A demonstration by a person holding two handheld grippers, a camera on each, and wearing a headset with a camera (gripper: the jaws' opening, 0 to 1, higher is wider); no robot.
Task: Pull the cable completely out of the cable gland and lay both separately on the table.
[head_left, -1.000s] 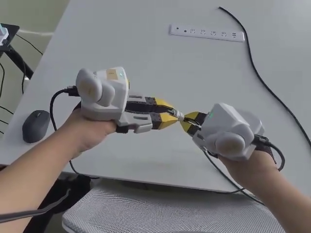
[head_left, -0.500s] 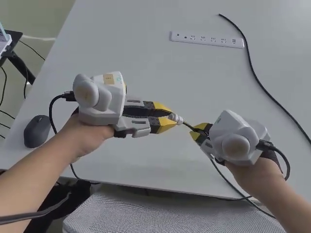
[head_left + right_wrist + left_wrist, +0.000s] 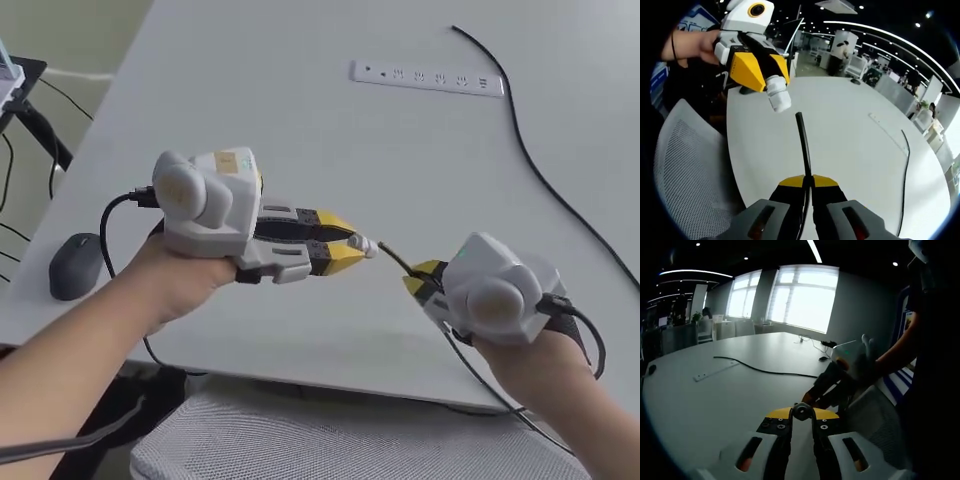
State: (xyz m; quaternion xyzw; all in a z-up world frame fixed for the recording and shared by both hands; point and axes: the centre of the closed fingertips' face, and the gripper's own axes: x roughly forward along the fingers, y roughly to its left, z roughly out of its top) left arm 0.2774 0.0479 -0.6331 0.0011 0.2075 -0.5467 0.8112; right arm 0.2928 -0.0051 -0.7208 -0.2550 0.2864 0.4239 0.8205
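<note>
1. The left gripper (image 3: 802, 419) has its jaws clamped on the white cable gland (image 3: 802, 411). The right gripper (image 3: 808, 182) pinches the black cable (image 3: 802, 145) a little behind its free end.
2. The cable's tip hangs just beside the gland's mouth and apart from it, so the pull looks done.
3. Both are held in the air above the table's (image 3: 300, 110) near edge.
4. To lay them down well, lower each hand onto bare table, well apart, and release one at a time so the cable cannot drag across the gland.

cable gland (image 3: 777, 95) white | cable (image 3: 803, 145) black | table (image 3: 250, 120) pale grey | power strip (image 3: 425, 77) white
</note>
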